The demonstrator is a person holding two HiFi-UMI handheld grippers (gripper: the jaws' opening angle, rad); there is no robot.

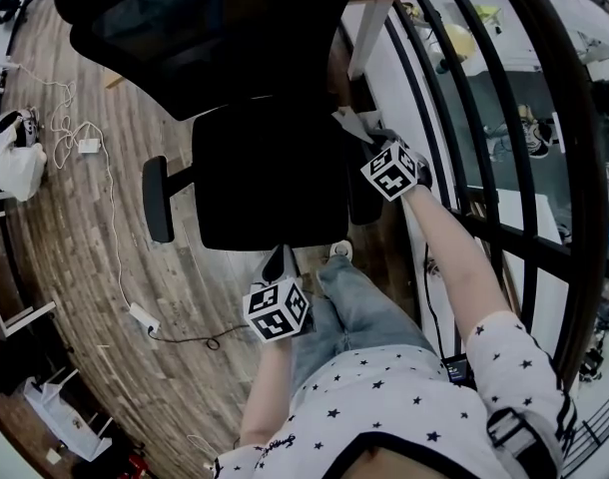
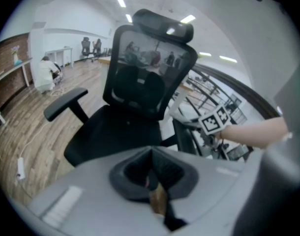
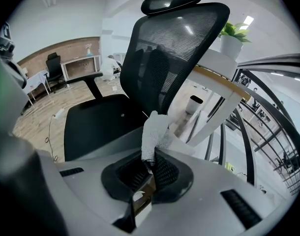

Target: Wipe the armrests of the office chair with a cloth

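Note:
A black office chair stands on the wood floor, its seat (image 1: 270, 173) in front of me. The chair's left armrest (image 1: 157, 200) sticks out at the left. My right gripper (image 1: 372, 143) is over the chair's right armrest (image 1: 362, 193), shut on a white cloth (image 1: 352, 125). In the right gripper view the cloth (image 3: 154, 134) stands up out of the closed jaws of the right gripper (image 3: 149, 162), beside the mesh backrest (image 3: 174, 48). My left gripper (image 1: 278, 263) hovers at the seat's front edge. The left gripper (image 2: 152, 173) is shut with nothing in it.
A white desk (image 3: 224, 90) with a potted plant (image 3: 232, 38) stands behind the chair at the right. A black metal railing (image 1: 504, 168) runs along the right side. A power strip with its cable (image 1: 143, 317) lies on the floor at the left, near a white bag (image 1: 10, 163).

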